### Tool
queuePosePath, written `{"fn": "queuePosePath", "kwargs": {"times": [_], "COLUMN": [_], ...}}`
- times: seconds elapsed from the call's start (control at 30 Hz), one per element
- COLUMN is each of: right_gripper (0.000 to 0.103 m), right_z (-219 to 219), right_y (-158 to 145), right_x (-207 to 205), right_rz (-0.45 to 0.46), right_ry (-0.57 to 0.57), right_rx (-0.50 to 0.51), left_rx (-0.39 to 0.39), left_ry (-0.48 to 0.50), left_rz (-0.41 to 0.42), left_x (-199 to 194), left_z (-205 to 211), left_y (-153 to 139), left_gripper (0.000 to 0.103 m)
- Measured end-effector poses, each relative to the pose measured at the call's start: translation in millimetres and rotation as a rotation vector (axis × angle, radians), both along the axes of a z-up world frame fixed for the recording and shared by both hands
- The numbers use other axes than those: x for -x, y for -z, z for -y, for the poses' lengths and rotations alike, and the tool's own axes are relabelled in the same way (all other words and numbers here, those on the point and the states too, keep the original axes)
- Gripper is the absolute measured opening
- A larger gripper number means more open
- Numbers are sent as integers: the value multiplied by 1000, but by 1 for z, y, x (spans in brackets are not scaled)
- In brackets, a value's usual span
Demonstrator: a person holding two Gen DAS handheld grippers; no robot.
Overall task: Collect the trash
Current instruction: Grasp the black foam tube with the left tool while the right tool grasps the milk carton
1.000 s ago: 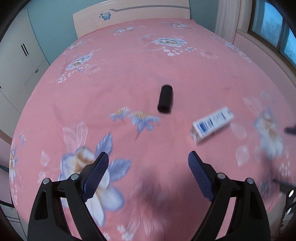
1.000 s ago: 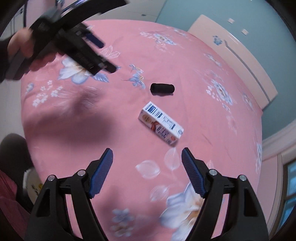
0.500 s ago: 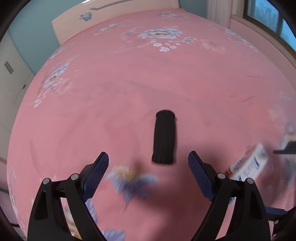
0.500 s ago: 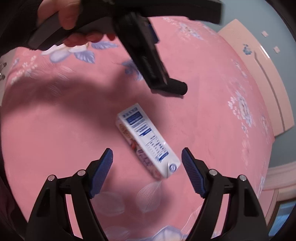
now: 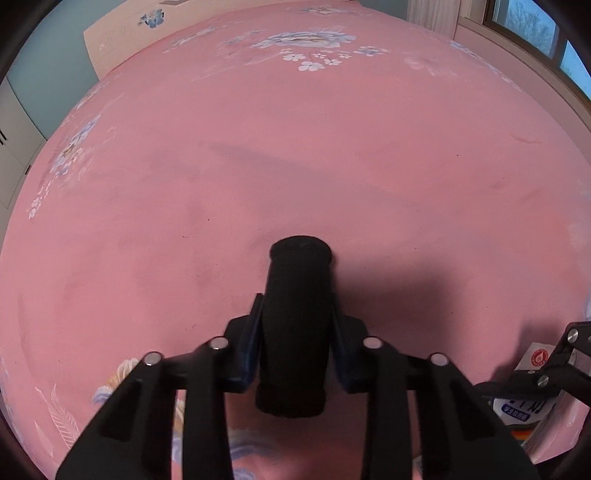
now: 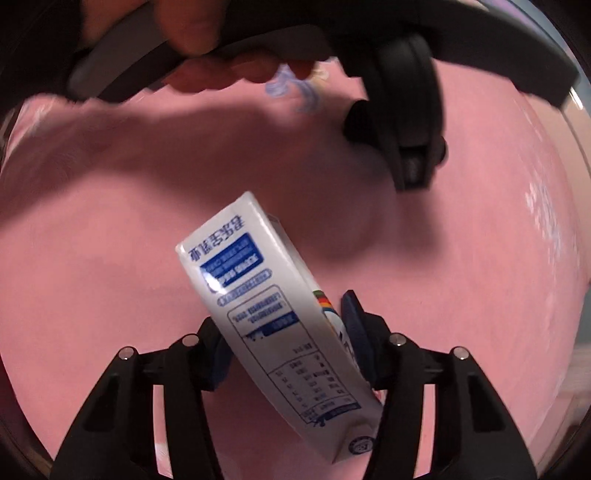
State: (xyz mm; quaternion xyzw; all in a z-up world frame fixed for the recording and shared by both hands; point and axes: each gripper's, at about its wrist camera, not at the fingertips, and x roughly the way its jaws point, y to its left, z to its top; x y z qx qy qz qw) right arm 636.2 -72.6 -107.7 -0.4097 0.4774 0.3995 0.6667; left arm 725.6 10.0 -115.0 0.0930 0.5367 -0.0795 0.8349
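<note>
My left gripper [image 5: 295, 325] is shut on a black cylinder [image 5: 295, 295] that lies on the pink flowered bedspread [image 5: 258, 166]; its blue pads press both sides. My right gripper [image 6: 284, 332] is shut on a white and blue milk carton [image 6: 258, 295], which sits tilted between the pads. The carton and right gripper also show at the lower right of the left wrist view [image 5: 532, 398]. The left gripper with the cylinder shows at the top of the right wrist view [image 6: 406, 129], held by a hand.
A pale headboard [image 5: 122, 33] and white cupboards [image 5: 14, 140] stand beyond the bed at the far left. A window [image 5: 535, 26] is at the far right. The bedspread fills the right wrist view [image 6: 110, 221].
Both grippers moved down and forward onto their objects and closed: the left on the black cylinder, the right on the carton. Both were open before.
</note>
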Motion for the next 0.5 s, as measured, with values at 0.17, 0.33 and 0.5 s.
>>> {"fn": "queuePosePath", "kwargs": {"times": [0.17, 0.33, 0.5], "right_gripper": [44, 38, 38], "right_z": [2, 13, 25], "right_y": [-4, -18, -46], "right_x": [9, 13, 32], "right_rz": [61, 85, 102], "right_ry": [92, 279, 397], "right_rx": [-15, -69, -136], "left_rx": [-14, -14, 6], "left_ry": [-14, -56, -70], "left_rz": [21, 38, 68], "left_x": [13, 42, 86], "left_z": [0, -14, -27], "left_y": [-3, -22, -52], "left_gripper": [33, 33, 33]}}
